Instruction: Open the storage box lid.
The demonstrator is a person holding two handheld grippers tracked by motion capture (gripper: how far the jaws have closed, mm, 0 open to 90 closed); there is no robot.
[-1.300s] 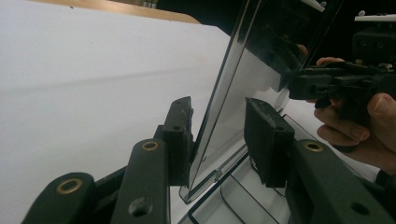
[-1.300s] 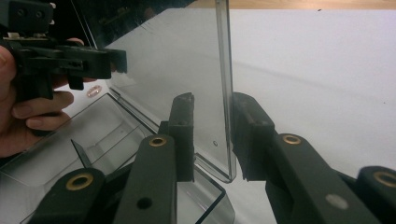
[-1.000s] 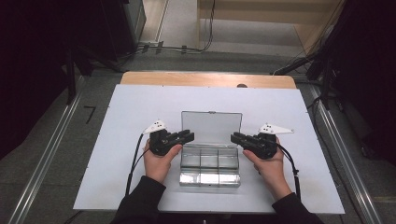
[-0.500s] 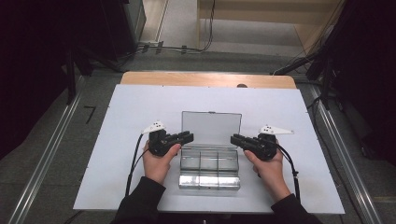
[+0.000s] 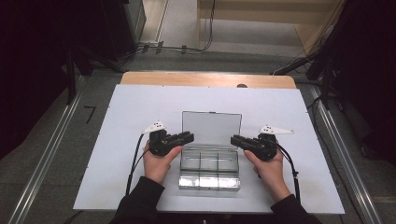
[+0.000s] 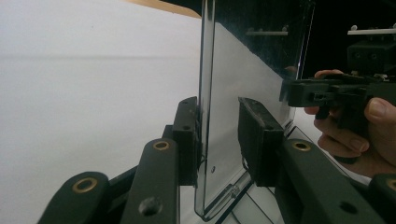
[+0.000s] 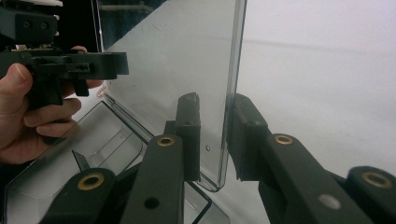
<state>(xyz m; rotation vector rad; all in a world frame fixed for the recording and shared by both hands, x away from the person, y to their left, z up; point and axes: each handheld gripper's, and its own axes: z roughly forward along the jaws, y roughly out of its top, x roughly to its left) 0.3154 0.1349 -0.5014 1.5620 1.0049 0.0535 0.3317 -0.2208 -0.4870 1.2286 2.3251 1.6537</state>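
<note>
Left gripper [image 5: 187,137] sits at the left edge of the lid [image 5: 211,128], which stands upright off the clear box [image 5: 209,170] on the table [image 5: 116,140]. In the left gripper view the lid edge [image 6: 205,107] runs between the jaws: the left one is right against it, the right one has a visible gap, so they're open around it, not clamped. Over on the right, the right gripper [image 5: 236,140] does the same at the other edge; in its own view the lid [image 7: 201,70] passes between the jaws, the right one looks just touching, the left one a bit off. Also open.

My guess: thin hard plastic, light, slick, a bit bendy, hinge probably the weak spot. Grab low on both side edges, near the hinge, and squeeze gently.
</note>
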